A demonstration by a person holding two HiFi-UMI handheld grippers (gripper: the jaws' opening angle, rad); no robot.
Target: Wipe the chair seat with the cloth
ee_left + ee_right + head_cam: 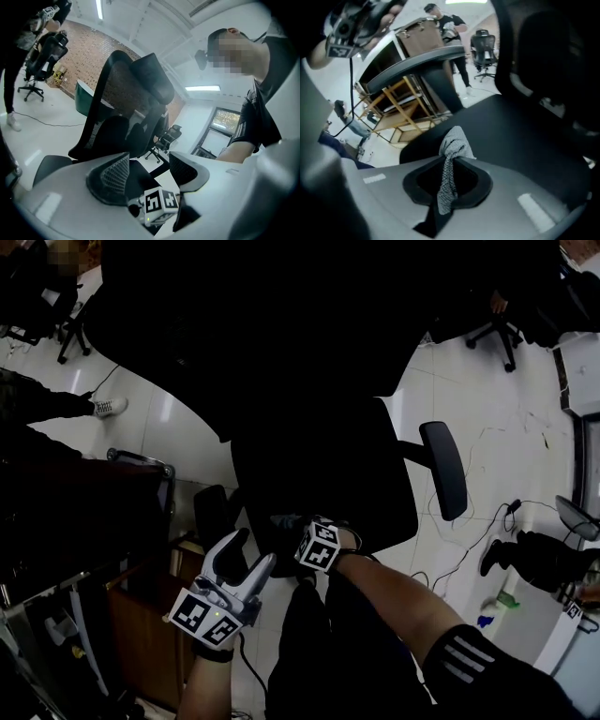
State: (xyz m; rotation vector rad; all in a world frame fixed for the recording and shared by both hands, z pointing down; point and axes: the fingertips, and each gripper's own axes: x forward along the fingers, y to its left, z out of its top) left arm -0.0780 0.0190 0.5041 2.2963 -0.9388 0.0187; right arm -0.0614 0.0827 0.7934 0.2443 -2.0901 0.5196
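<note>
A black office chair fills the middle of the head view, its seat [323, 479] dark and its right armrest [443, 469] sticking out. My right gripper [292, 527] reaches onto the seat's front edge. It is shut on a grey checked cloth [453, 149], which bunches up against the black seat [525, 136] just past the jaws of the right gripper [450, 163]. My left gripper [249, 555] hovers open beside it, off the seat's front left corner, holding nothing. Between the spread jaws of the left gripper [149, 164] I see the chair's backrest [123, 101].
A wooden cabinet [141, 615] stands close at the left, near the chair's left armrest [417, 63]. Cables [459, 559] trail over the white tiled floor at the right. Other office chairs [502, 329] and a person's shoe [111, 407] lie farther off.
</note>
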